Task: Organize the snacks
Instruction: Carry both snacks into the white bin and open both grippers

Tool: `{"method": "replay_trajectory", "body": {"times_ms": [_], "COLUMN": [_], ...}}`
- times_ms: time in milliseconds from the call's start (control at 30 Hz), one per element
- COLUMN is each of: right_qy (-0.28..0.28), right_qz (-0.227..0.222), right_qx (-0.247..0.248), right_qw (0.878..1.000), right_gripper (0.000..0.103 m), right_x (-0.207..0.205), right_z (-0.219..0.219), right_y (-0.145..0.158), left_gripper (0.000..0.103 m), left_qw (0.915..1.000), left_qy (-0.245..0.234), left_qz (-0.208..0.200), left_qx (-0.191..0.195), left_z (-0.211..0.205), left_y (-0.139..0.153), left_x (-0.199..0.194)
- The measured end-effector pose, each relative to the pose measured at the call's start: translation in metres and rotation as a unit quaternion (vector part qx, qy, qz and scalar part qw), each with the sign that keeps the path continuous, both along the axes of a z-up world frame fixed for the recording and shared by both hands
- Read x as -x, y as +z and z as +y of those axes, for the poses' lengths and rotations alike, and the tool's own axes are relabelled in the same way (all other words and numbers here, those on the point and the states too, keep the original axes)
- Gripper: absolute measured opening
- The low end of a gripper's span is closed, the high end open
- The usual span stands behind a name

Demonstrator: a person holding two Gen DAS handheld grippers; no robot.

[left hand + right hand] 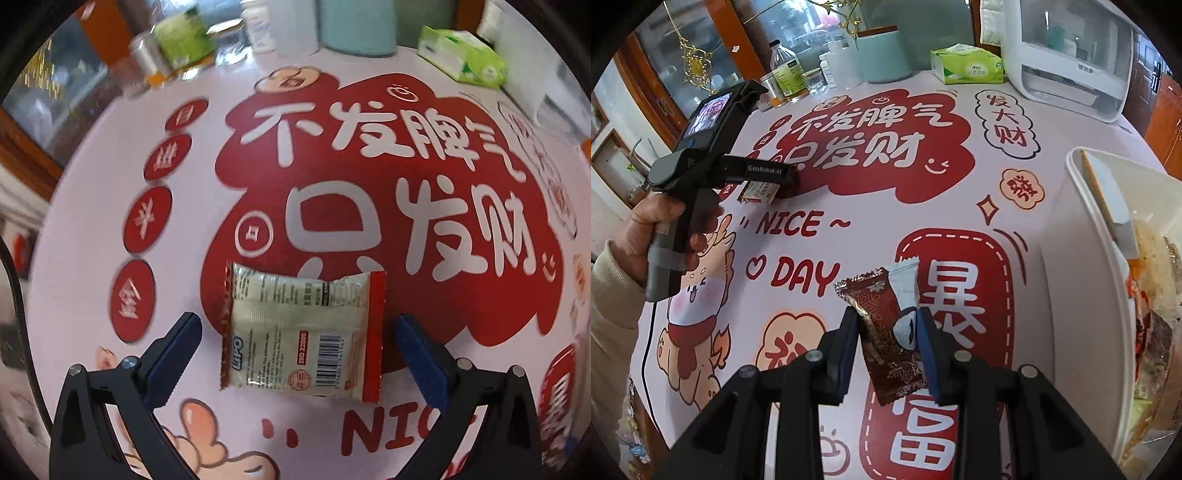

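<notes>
The left gripper (295, 332) points down at the bench (92, 221), and its two blue fingers (177, 350) stand wide apart, holding nothing. A white snack pack (301, 332) with a red edge lies flat on the bench between them. Neither finger touches it. In the right wrist view, a hand (661, 229) holds that left gripper by its handle, and the white pack (757, 192) peeks out just under it, by the word NICE. The right gripper (886, 328) is clenched on a dark red candy (882, 325). A small white and blue wrapper (905, 280) is pinched there too, just beside the candy. Both hang above the bench and do not touch it. A white bin (1082, 236) sits at the right side of the bench, with more snacks (1156, 295) piled inside. At the far end stand a green tissue box (967, 66), a teal jar (882, 51), some bottles (786, 70) and a white machine (1067, 55). The bench cover has big red and white signs and a cartoon animal printed on it.
</notes>
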State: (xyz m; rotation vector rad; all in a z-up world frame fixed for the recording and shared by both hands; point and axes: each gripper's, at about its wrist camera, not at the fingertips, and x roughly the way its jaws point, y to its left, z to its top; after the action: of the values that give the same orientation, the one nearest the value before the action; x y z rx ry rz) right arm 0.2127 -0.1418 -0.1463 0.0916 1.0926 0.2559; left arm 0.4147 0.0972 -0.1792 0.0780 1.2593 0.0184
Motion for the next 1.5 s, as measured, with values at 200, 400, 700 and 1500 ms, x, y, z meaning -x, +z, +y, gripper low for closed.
{"method": "replay_trajectory", "body": {"times_ms": [200, 400, 700, 1500], "right_qy": [-0.001, -0.007, -0.013, -0.164], "right_qz": [0.007, 0.006, -0.023, -0.201], "right_qx": [-0.015, -0.026, -0.045, -0.032], "right_qw": [1.000, 1.000, 0.999, 0.965], "right_gripper": [0.032, 0.032, 0.032, 0.032], "right_x": [0.004, 0.009, 0.036, 0.134], "right_z": [-0.003, -0.006, -0.015, -0.153], "right_y": [-0.001, 0.001, 0.026, 0.173], "left_gripper": [0.073, 0.050, 0.049, 0.049], "left_qw": [0.9994, 0.9996, 0.9974, 0.9171], "left_qy": [0.004, 0.001, -0.061, -0.345], "left_qz": [-0.008, -0.010, -0.026, -0.177], "left_qx": [0.033, 0.027, 0.029, 0.092], "left_z": [0.006, -0.006, -0.050, -0.283], "left_y": [0.002, 0.007, 0.034, 0.215], "left_x": [0.009, 0.018, 0.102, 0.278]}}
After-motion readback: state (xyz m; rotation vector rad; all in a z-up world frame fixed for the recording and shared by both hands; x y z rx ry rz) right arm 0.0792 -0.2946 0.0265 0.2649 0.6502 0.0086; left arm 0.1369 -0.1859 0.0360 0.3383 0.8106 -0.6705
